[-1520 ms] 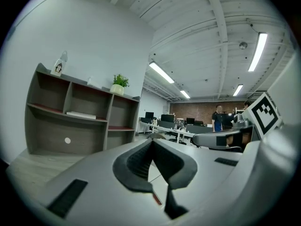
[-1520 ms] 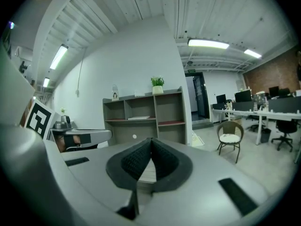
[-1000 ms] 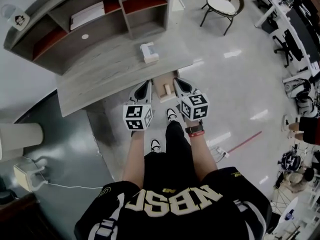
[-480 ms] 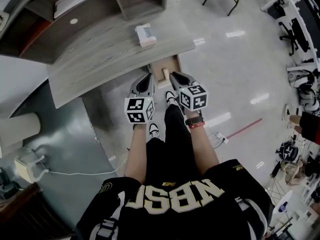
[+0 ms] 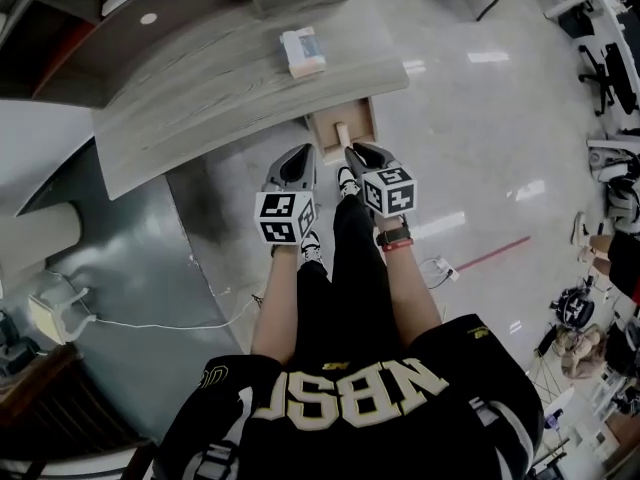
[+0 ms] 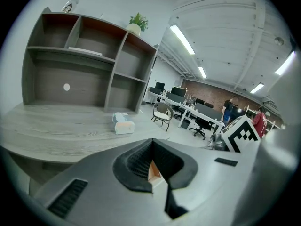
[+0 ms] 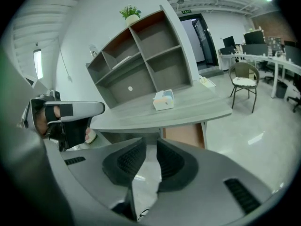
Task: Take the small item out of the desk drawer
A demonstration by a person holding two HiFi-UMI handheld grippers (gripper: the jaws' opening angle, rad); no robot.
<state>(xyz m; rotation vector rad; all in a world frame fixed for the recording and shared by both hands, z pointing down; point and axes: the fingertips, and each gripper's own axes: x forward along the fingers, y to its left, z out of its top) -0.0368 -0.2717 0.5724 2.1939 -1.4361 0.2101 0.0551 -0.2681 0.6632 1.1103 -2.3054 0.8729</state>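
The wooden drawer (image 5: 362,120) stands pulled out from under the grey desk (image 5: 200,98). A small beige item (image 5: 342,133) lies inside it. My right gripper (image 5: 354,152) hovers at the drawer's front edge. Its jaws are opening, with a narrow gap and nothing between them. In the right gripper view the drawer (image 7: 184,134) shows just beyond the right gripper (image 7: 150,144); the item is hidden there. My left gripper (image 5: 298,154) hangs left of the drawer, and its jaws meet at the tips. In the left gripper view the left gripper (image 6: 151,141) points over the desktop.
A tissue box (image 5: 303,51) sits on the desktop near the drawer. A shelf unit (image 6: 89,65) rises at the desk's back. The person's legs and shoes (image 5: 345,183) are right below the grippers. A chair (image 7: 243,81) and office desks stand further off on the glossy floor.
The head view has swung, so the desk and drawer sit higher in the picture. Both grippers stay close together at the drawer's front; the right one has come off the drawer's side.
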